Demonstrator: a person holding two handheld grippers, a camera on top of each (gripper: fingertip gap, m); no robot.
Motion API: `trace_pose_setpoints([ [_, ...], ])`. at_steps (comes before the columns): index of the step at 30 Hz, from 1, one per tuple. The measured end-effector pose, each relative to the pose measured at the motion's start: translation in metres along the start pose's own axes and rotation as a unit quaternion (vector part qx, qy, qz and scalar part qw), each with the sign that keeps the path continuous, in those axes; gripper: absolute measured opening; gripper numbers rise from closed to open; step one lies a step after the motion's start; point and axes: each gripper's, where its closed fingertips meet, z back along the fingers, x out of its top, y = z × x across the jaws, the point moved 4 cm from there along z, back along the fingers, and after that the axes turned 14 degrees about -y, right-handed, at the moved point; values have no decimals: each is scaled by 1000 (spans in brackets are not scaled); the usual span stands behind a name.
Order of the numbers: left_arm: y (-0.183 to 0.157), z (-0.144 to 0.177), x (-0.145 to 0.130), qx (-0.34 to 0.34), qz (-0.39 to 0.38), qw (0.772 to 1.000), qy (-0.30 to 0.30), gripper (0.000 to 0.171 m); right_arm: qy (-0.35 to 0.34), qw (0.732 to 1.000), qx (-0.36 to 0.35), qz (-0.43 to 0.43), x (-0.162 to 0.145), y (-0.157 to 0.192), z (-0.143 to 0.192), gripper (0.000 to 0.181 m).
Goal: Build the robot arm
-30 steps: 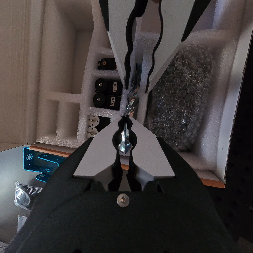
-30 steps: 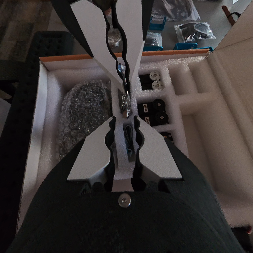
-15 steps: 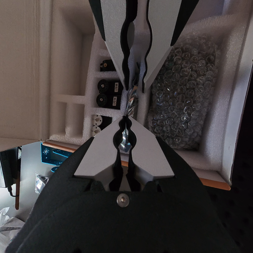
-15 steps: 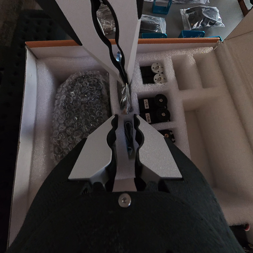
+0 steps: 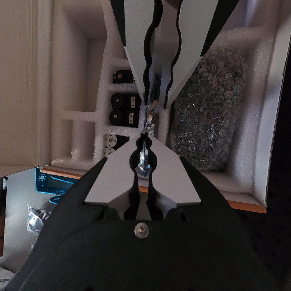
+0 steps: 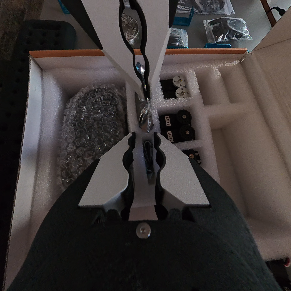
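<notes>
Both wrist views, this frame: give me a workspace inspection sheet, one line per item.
Surface: grey tabletop beyond the box; black perforated mat beside it.
Things: silver foil bag over the narrow foam slot; bubble-wrap bundle and servos in foam compartments.
Clutter: blue brackets and plastic bags on the tabletop.
Grippers: left gripper shut on the foil bag; right gripper open over the slot.
Cables: coiled dark lead in the slot.
Surroundings: open box lid.

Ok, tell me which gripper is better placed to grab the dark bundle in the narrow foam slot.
Right. The right gripper is open, directly over the dark bundle. The left gripper is shut on the shiny bag.
</notes>
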Motion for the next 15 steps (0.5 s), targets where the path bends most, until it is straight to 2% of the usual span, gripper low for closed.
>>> trace_pose_setpoints([
  [2, 0, -1, 1, -3, -8, 1000, -15, 4, -11, 1000, 2, -10, 0, -1, 1, 24],
  [4, -4, -3, 10, -36, 25, 998, -39, 10, -14, 1000, 1, -11, 1, -1, 1, 24],
  [5, -3, -4, 14, -46, 43, 997, -43, 18, -13, 1000, -1, -6, 1, 0, 1, 24],
  [7, 3, -9, 13, -51, 45, 998, -16, 31, -14, 1000, -5, -1, 1, 0, 1, 24],
  [9, -4, -16, 13, -79, 41, 996, 2, 23, -18, 1000, -7, -1, 1, 0, 1, 24],
  [15, -4, -22, 13, -75, 25, 996, 44, 16, -18, 1000, -11, 7, 1, 1, 1, 24],
])
